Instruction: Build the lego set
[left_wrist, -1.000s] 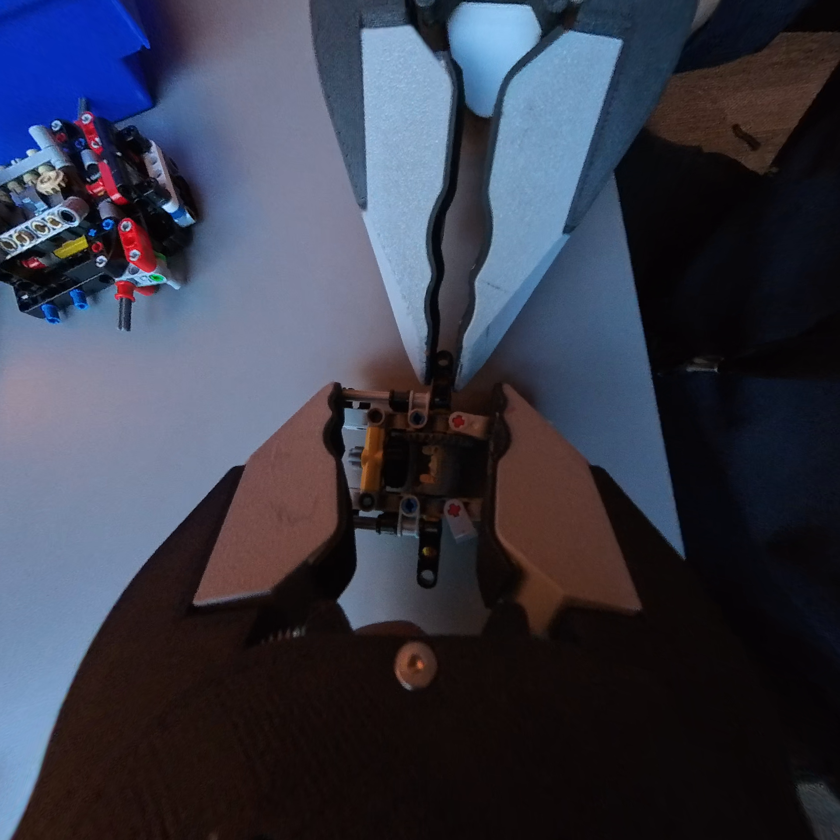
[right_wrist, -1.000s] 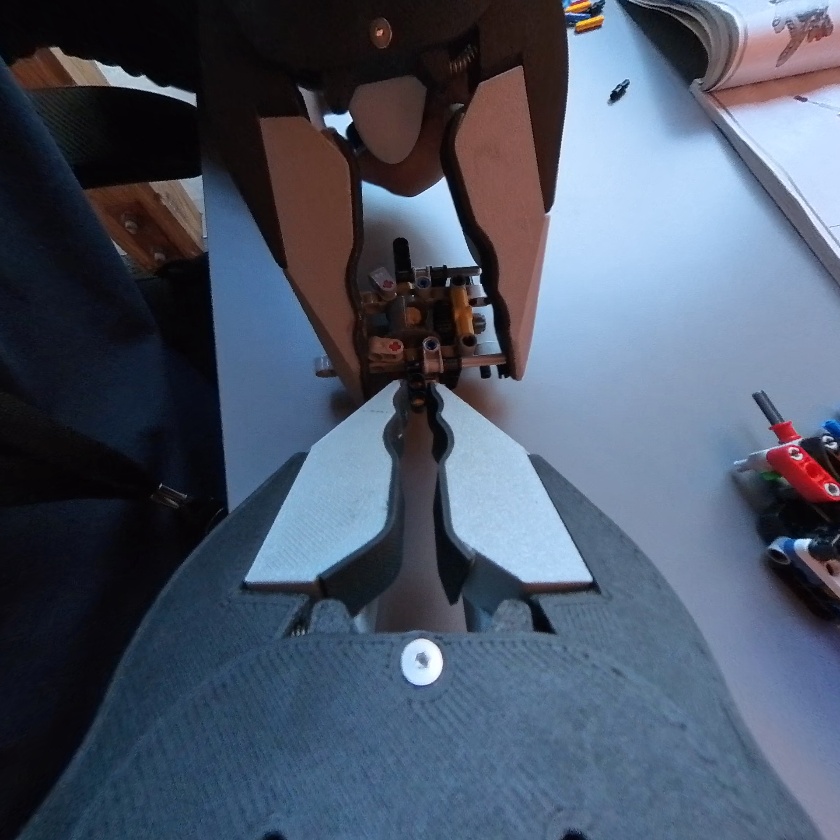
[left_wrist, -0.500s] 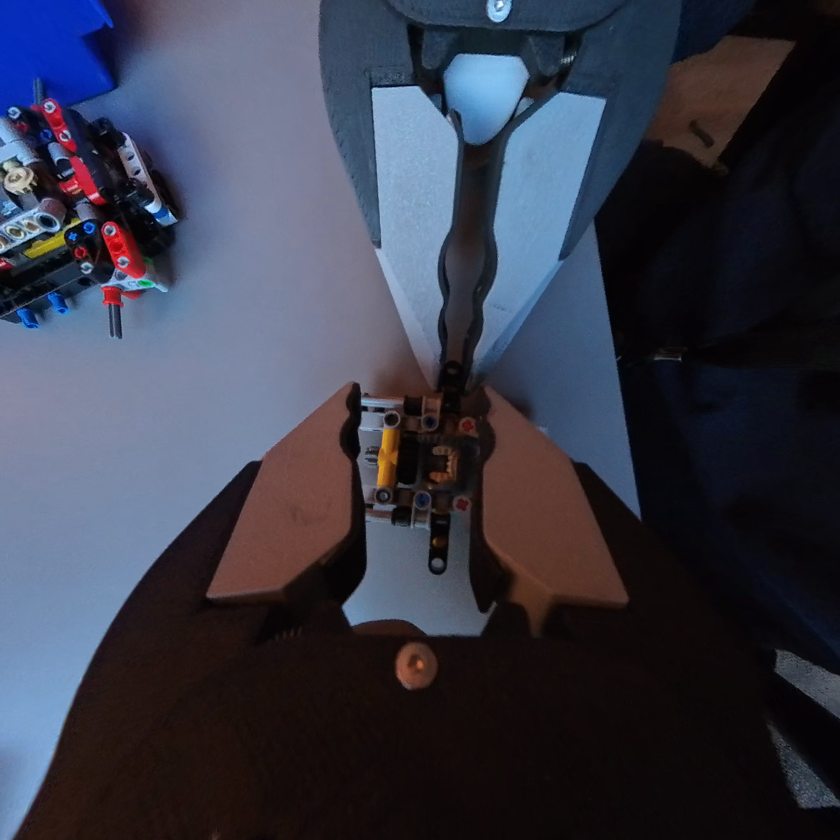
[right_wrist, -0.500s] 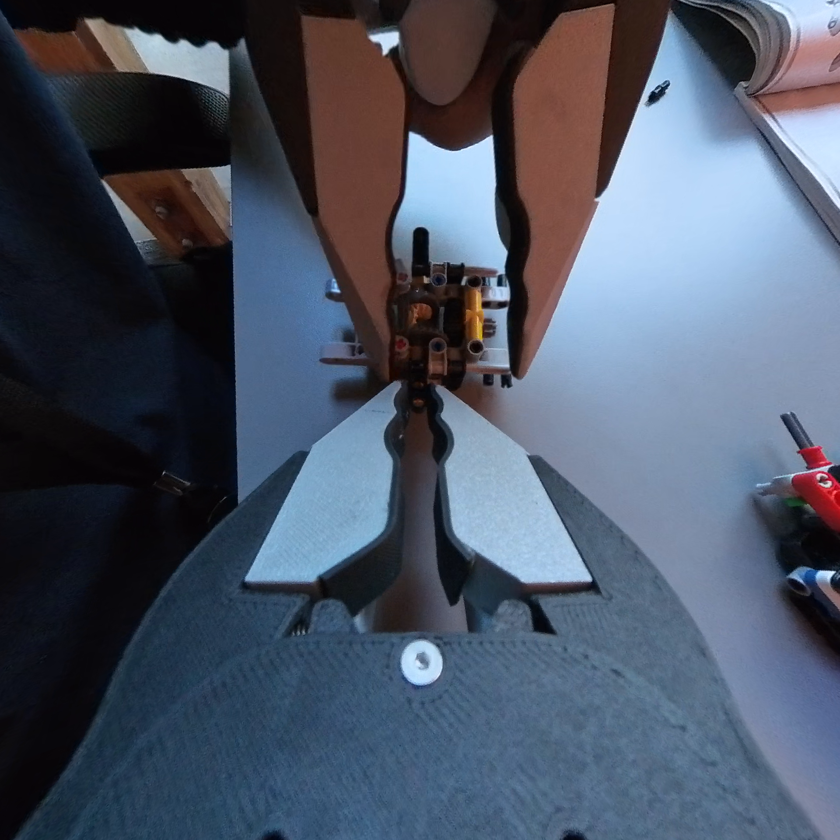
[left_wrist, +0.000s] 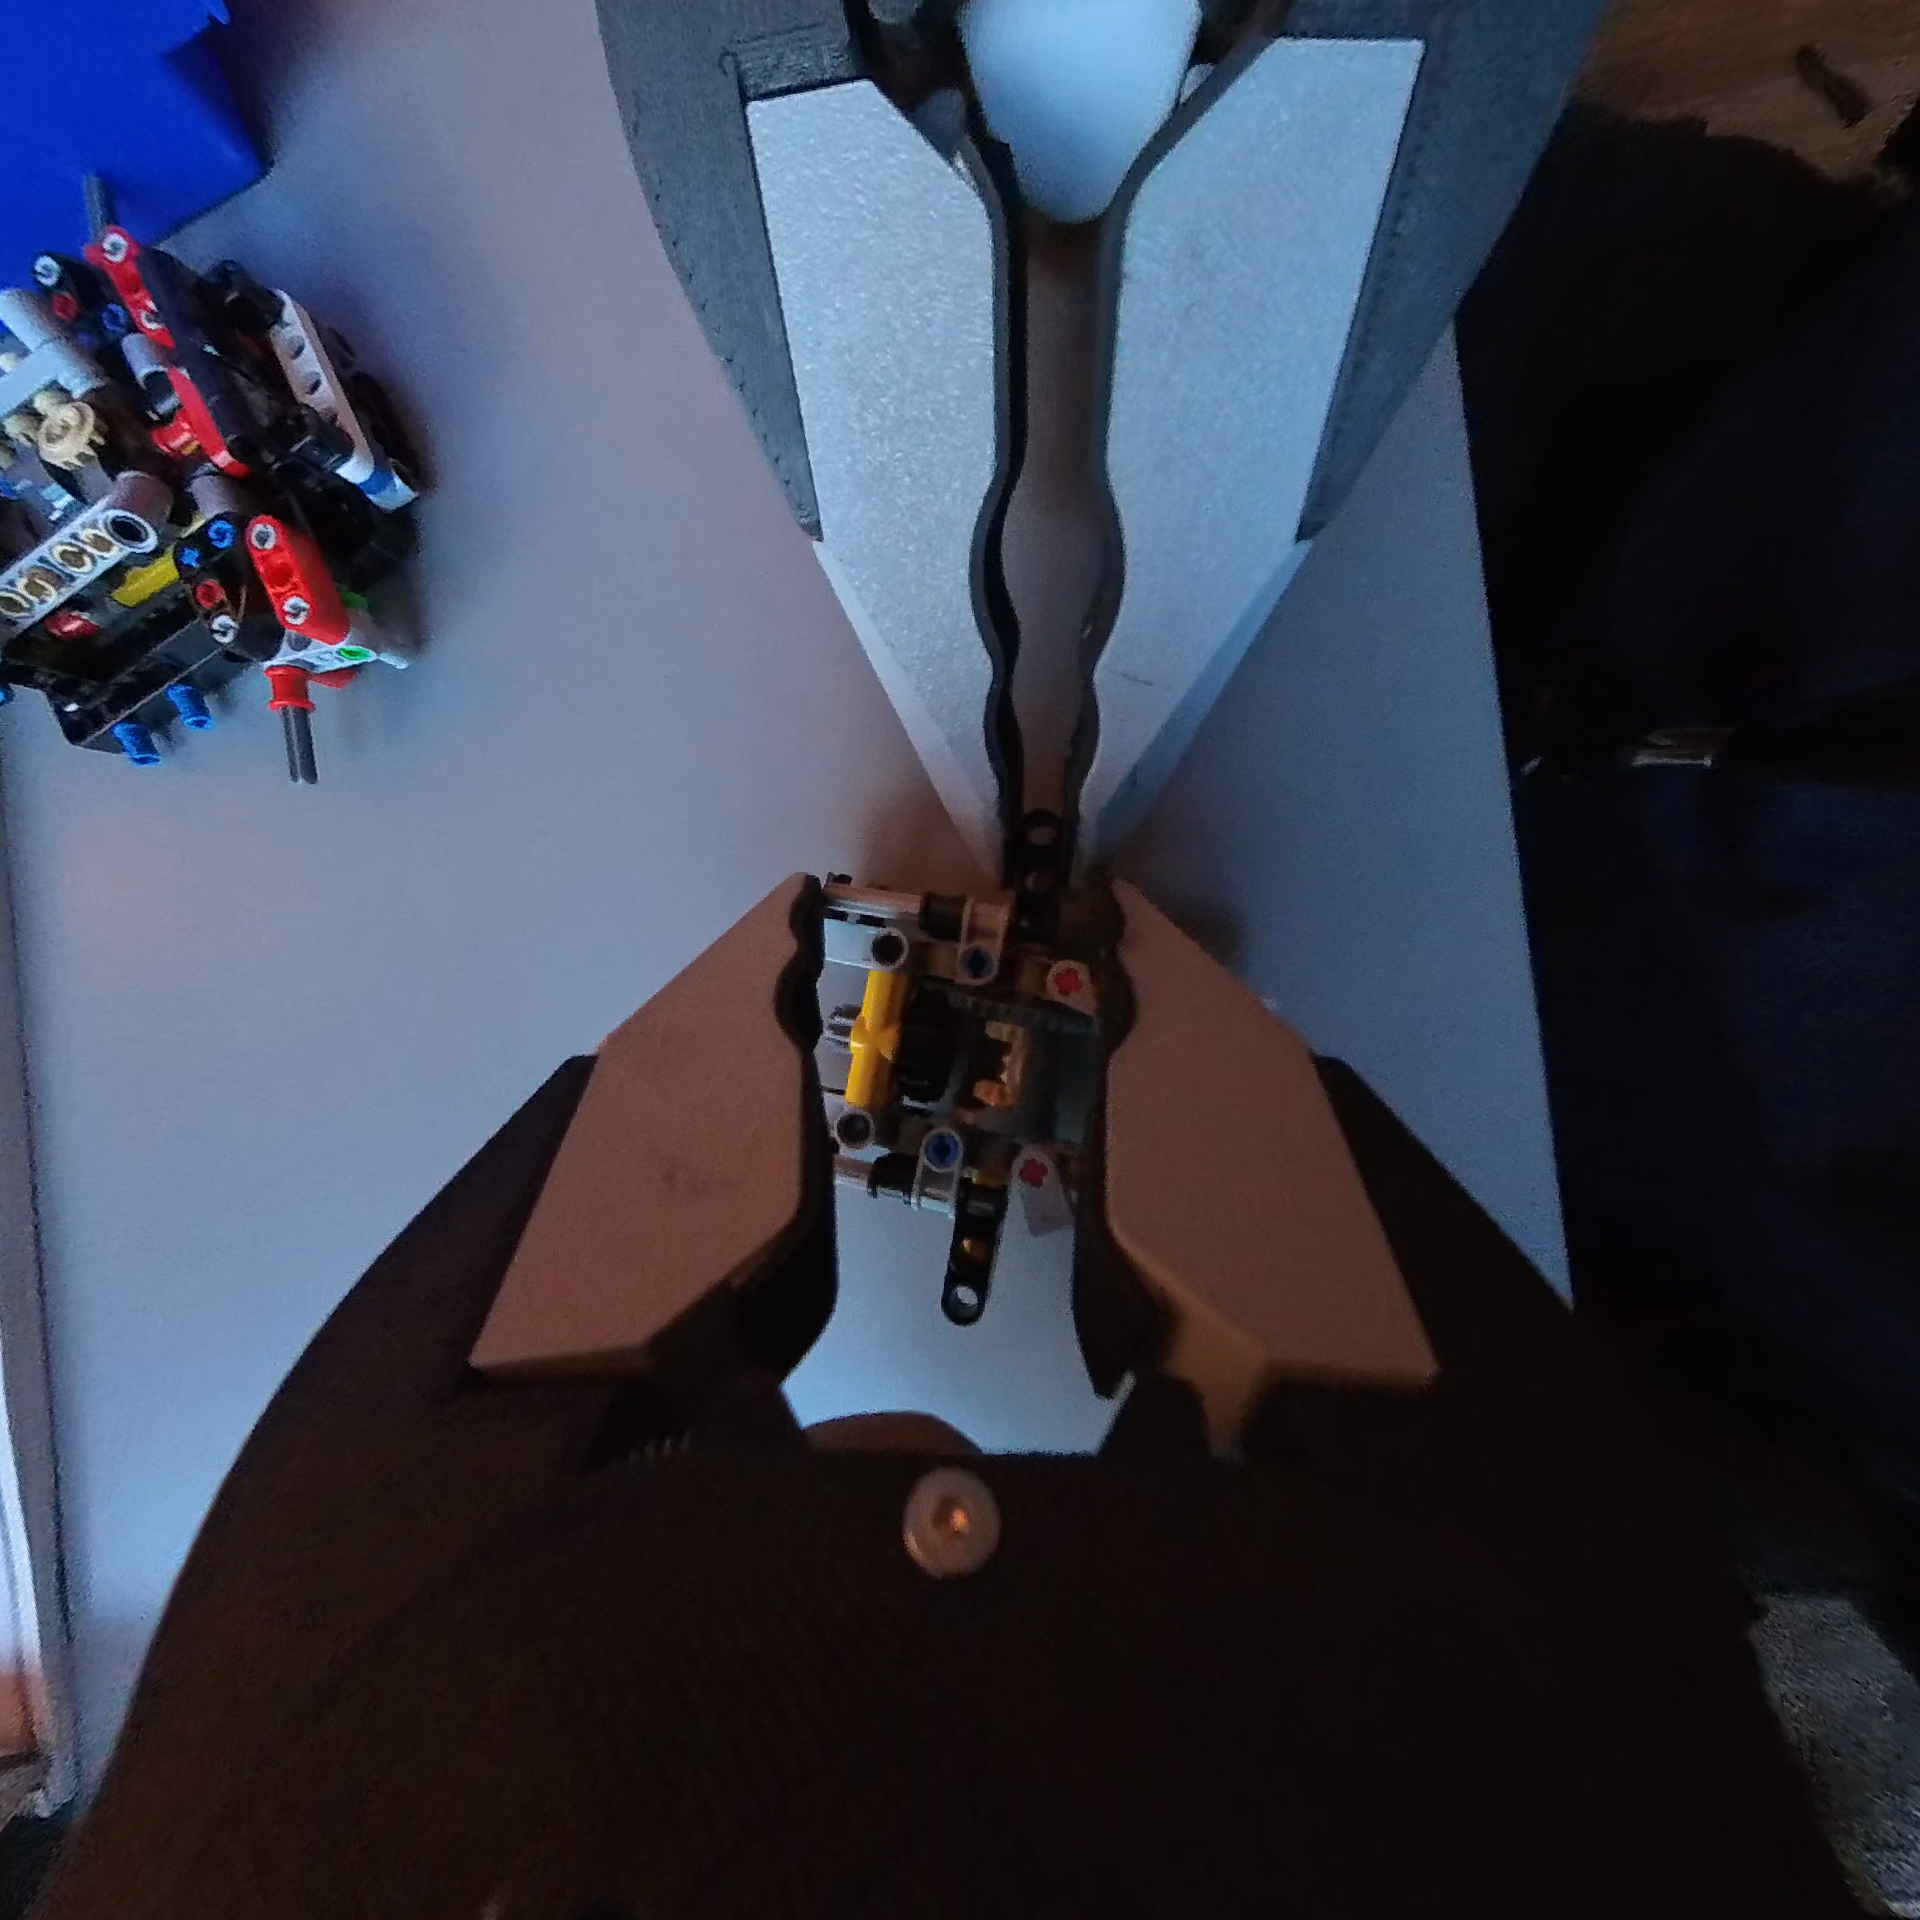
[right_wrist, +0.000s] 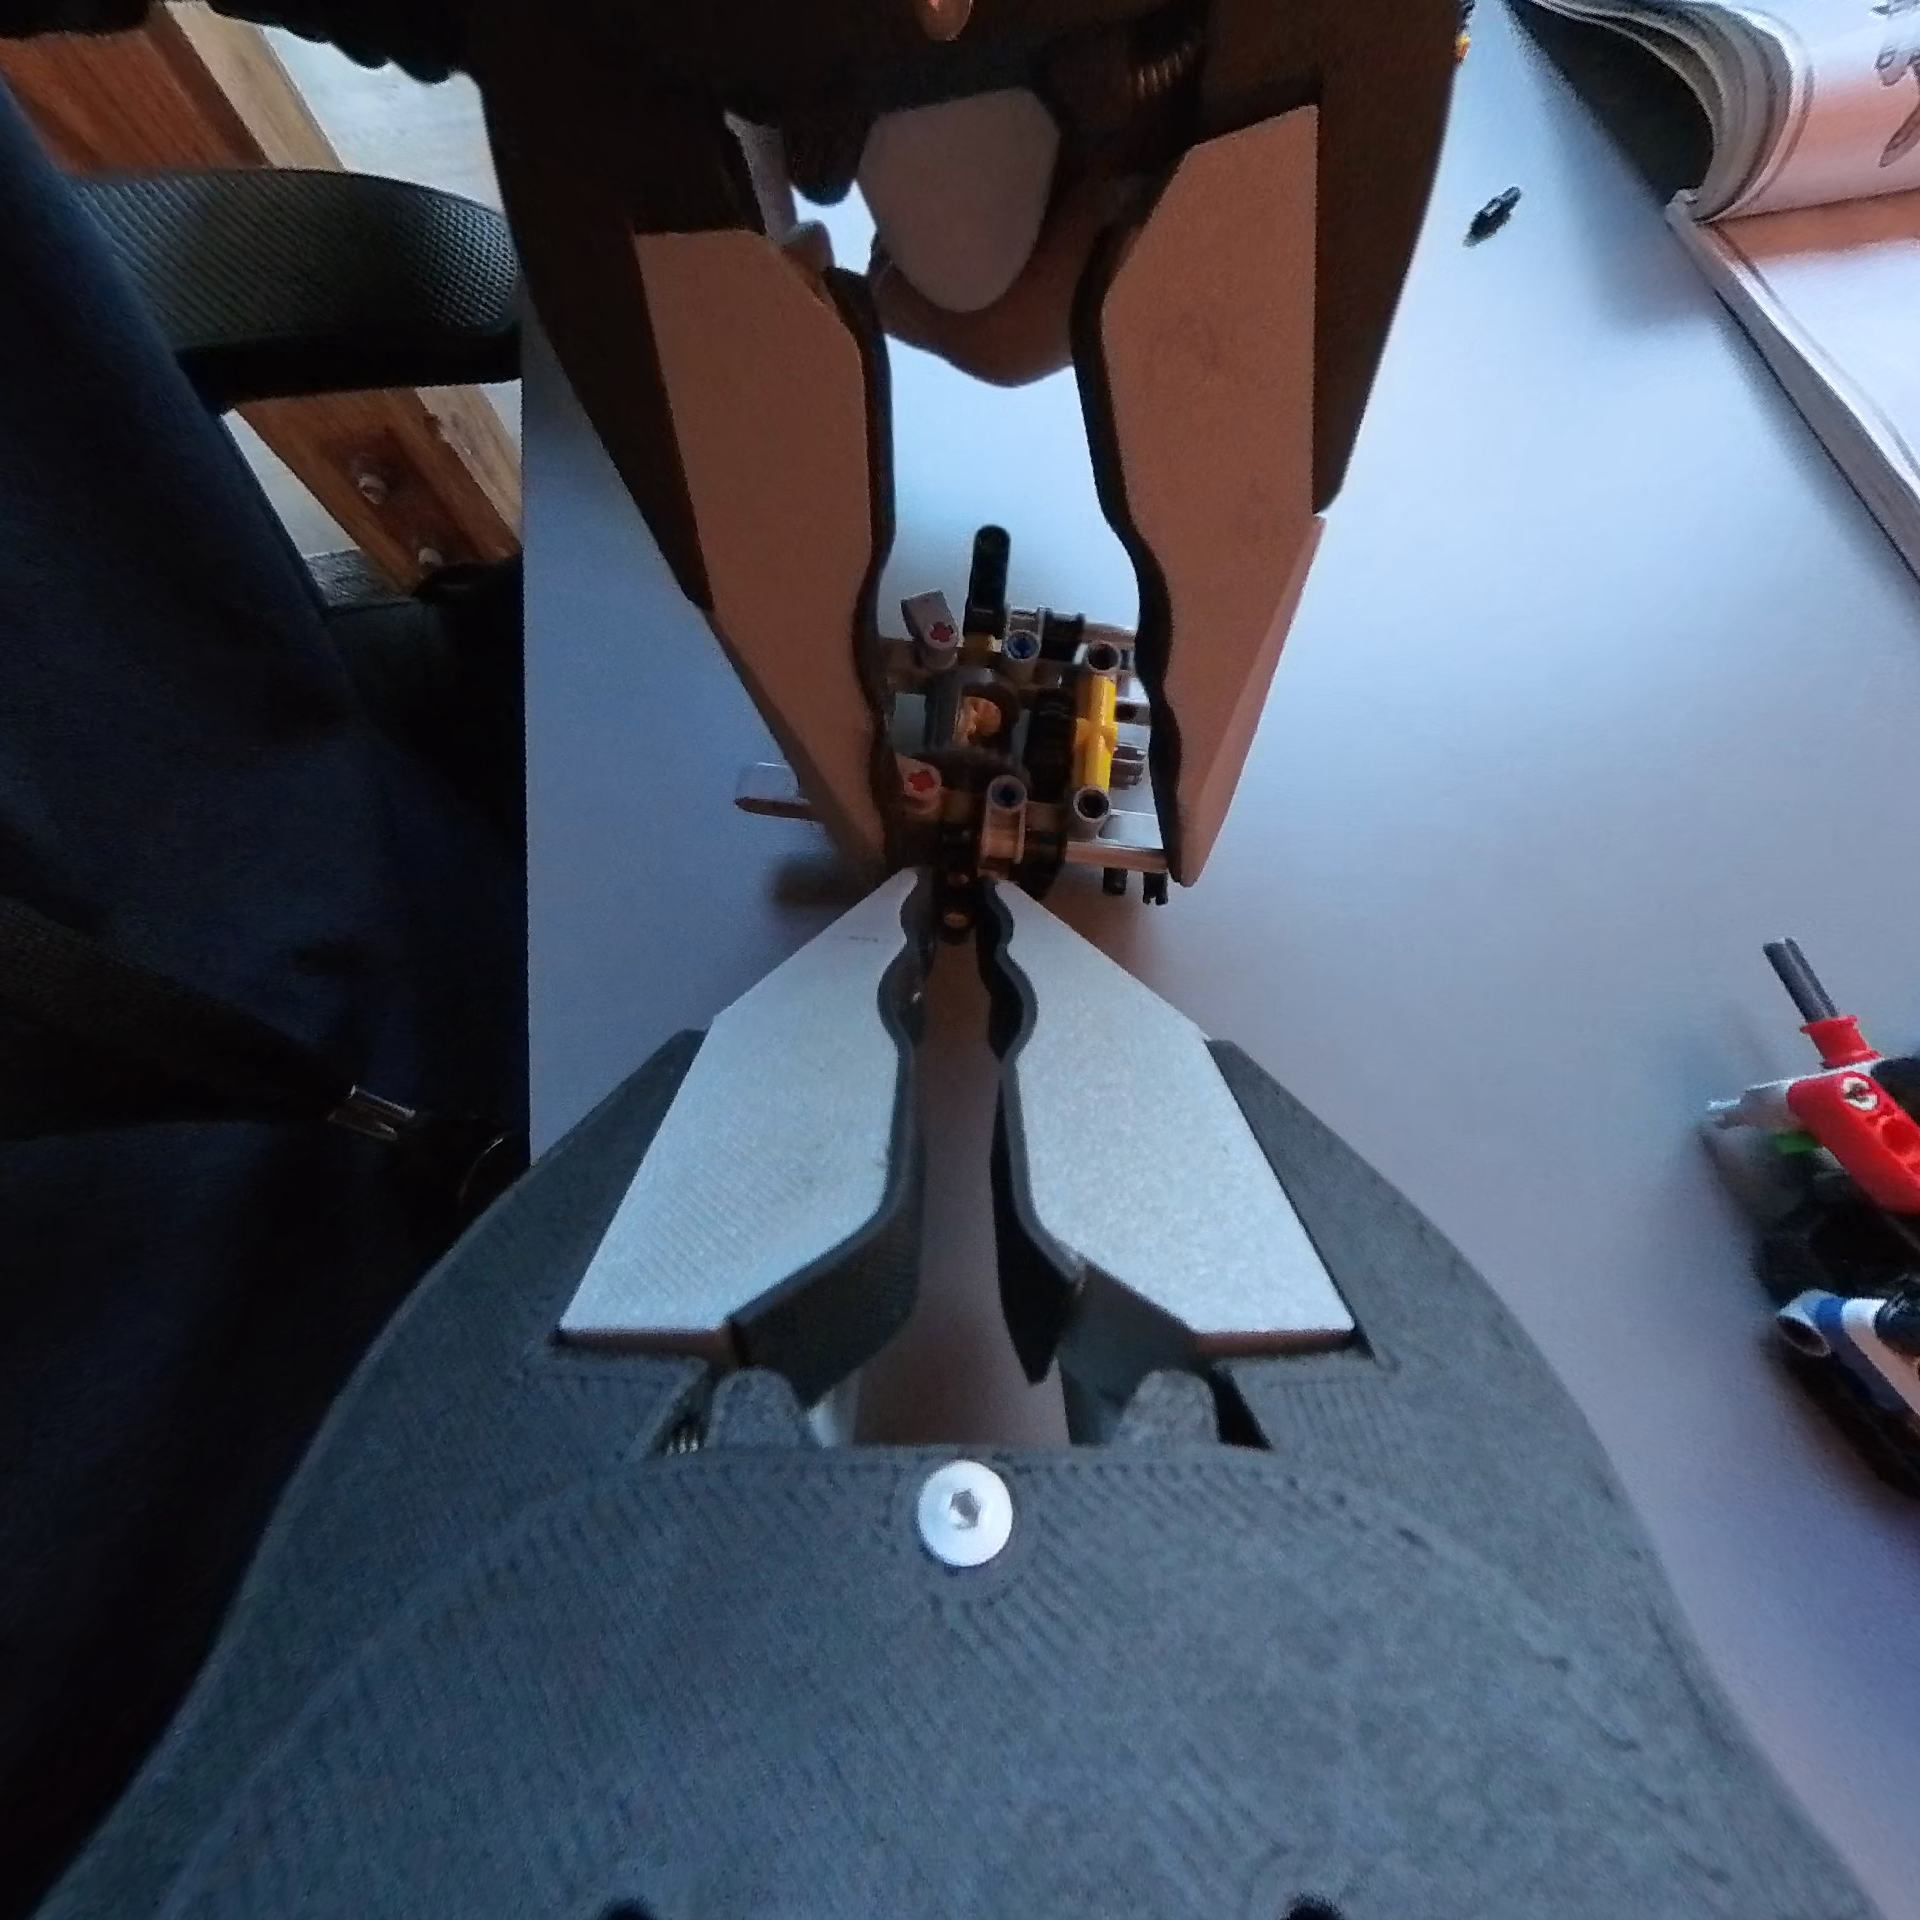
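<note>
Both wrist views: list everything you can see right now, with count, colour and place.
Small brick assembly: one, grey, black and yellow, on the table between the left gripper's fingers.
Black beam: one, on that assembly, pinched at the right gripper's tips.
Large brick model: one, black, red and white, farther along the table.
Blue bin: one, table corner.
Open booklet: one, white, table edge.
Black pin: one, loose beside the booklet.
Table: one, pale grey.
Left gripper: tan-padded, clamped on the assembly.
Right gripper: grey, shut on the beam.
</note>
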